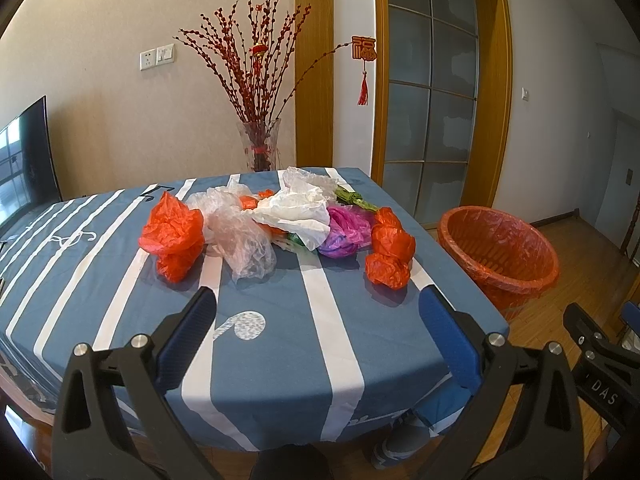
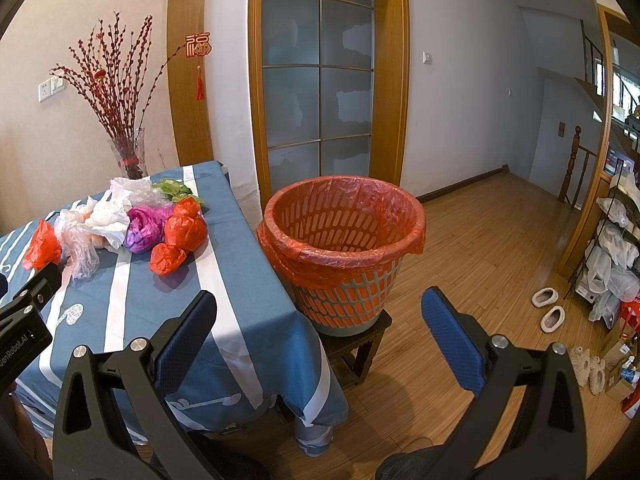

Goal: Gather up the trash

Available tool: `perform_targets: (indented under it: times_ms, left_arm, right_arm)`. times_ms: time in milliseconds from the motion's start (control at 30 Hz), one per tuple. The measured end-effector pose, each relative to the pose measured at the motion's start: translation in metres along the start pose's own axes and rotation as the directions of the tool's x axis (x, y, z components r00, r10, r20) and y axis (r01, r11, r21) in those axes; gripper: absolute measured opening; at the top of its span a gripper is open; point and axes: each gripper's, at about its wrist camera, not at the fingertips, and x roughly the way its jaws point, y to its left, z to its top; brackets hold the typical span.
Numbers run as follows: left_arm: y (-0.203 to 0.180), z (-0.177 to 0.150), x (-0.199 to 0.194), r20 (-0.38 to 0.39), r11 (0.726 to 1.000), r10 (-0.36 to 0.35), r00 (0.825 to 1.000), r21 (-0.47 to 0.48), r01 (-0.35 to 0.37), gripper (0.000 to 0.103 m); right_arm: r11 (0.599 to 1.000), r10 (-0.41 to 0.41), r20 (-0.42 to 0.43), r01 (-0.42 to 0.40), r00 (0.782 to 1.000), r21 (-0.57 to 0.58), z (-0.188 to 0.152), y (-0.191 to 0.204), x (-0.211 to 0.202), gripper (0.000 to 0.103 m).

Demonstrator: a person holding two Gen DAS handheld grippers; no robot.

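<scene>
Crinkled glossy plastic bags [image 1: 240, 232] lie on matt cloth over the tabletop [image 1: 280, 320]; slotted plastic basket [image 2: 344, 240], shiny film liner

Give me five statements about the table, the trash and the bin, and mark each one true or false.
1. The bin is lined with a red bag. True.
2. The bin stands on the table. False: it stands on a low dark stool beside the table.
3. The left claw is open and holds nothing. True.
4. The right claw grips the purple bag. False: it is open and empty; the purple bag lies on the table.
5. Trash already lies in the bin. False: only the liner shows inside; the crumpled bags are on the table.
</scene>
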Motion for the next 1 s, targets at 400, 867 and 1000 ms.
perform_targets:
  times_ms: [400,867,1000]
  left_arm:
    - [0.0002,0.0001,0.0004,-0.003,1.0,-0.001,1.0,-0.001,0.001,0.099]
    - [0.0004,0.0002,0.0006,-0.005,1.0,-0.002,1.0,-0.002,0.002,0.099]
    - [0.0006,0.0003,0.0008,-0.006,1.0,-0.002,1.0,-0.003,0.002,0.099]
  right_arm:
    - [1.0,0.0,-0.001,0.0,1.0,0.0,0.0,0.0007,0.0004,0.101]
    - [1.0,-0.001,-0.003,0.001,1.0,0.0,-0.0009,0.0012,0.0014,0.101]
    - [1.0,-0.001,-0.004,0.001,1.0,0.0,-0.0012,0.0012,0.0019,0.101]
